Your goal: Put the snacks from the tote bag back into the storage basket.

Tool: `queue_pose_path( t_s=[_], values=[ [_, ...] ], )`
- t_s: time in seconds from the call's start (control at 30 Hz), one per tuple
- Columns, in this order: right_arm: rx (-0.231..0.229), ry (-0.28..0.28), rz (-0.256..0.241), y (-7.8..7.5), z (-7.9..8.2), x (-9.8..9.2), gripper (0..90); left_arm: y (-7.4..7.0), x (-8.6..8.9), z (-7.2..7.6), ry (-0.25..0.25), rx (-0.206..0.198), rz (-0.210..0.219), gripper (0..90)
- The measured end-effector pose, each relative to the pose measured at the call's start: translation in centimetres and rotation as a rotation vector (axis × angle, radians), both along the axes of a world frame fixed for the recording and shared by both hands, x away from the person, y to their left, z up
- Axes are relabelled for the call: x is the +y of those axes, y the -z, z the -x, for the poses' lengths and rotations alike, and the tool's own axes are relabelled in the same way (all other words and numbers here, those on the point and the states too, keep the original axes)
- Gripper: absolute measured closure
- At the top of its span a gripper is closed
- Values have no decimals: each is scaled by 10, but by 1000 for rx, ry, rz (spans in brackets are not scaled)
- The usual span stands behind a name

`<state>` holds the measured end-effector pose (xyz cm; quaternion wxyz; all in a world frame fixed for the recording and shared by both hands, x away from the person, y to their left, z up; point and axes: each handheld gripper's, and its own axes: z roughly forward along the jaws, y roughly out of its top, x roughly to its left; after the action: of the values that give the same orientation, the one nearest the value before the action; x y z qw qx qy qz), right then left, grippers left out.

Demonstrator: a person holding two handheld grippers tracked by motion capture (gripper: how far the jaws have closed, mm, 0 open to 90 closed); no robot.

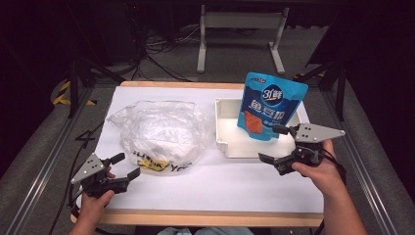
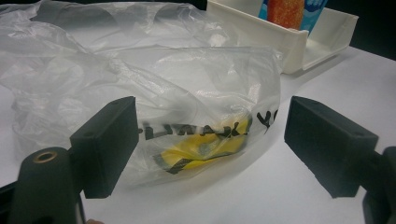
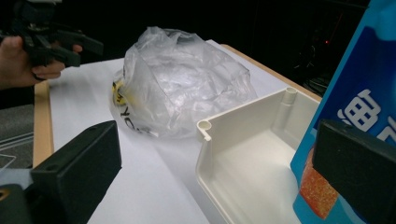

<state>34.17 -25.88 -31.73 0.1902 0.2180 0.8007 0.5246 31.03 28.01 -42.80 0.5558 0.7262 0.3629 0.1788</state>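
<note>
Your left gripper (image 1: 123,166) sits at 7 o'clock on the white-covered table (image 1: 205,188), jaws wide and empty, aimed at the crumpled clear plastic bag with black and yellow print (image 1: 159,132), which lies just ahead of it left of centre. Your right gripper (image 1: 279,144) is at 4 o'clock, jaws wide, one beside the blue stand-up snack pouch (image 1: 270,105); can't tell if it touches. The pouch stands upright in the shallow white plastic tray (image 1: 225,127) at 2 o'clock.
</note>
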Motion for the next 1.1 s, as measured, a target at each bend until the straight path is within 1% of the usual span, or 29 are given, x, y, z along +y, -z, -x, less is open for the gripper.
queue_pose_path(
  t_s=[0.1,0.2,0.27,0.33,0.43,0.57,0.6,0.63,0.67,0.77,0.8,0.83,0.87,0.9,0.93,0.97,1.03,1.1],
  values=[
    [13,-5,-4,8,-1,6,20,0,0,1,2,1,-2,184],
    [18,2,-1,17,-2,10,20,0,1,1,-3,-1,1,184],
    [23,12,-9,24,-2,13,20,0,1,1,-6,-1,0,184],
    [26,24,-2,31,-3,16,20,0,2,2,-7,-2,0,184],
    [28,44,-9,42,-5,20,21,-1,2,2,-8,1,-4,184],
    [43,67,-36,54,-6,22,20,0,2,2,-8,1,-8,184],
    [43,67,-36,54,-6,22,20,0,2,2,-8,1,-8,184],
    [48,76,-32,60,-6,24,21,0,2,2,-7,2,-7,184],
    [48,76,-32,60,-6,24,21,0,2,2,-7,2,-7,184],
    [49,89,-29,69,-7,27,22,0,1,2,-4,-4,-4,184],
    [49,89,-29,69,-7,27,22,0,1,2,-4,-4,-4,184],
    [53,101,-33,74,-8,29,22,0,1,2,-1,-6,-3,184],
    [53,101,-33,74,-8,29,22,0,1,2,-1,-6,-3,184],
    [68,117,-41,80,-9,31,21,0,1,2,-1,-6,-2,184],
    [70,123,-46,84,-10,32,21,0,2,2,-1,-6,-1,184],
    [70,131,-48,86,-10,32,21,0,2,1,2,-6,-3,184],
    [63,166,-49,92,-11,32,21,2,2,1,8,-2,-1,184],
    [64,182,-58,96,-12,32,21,3,2,0,16,-3,0,184]
  ],
)
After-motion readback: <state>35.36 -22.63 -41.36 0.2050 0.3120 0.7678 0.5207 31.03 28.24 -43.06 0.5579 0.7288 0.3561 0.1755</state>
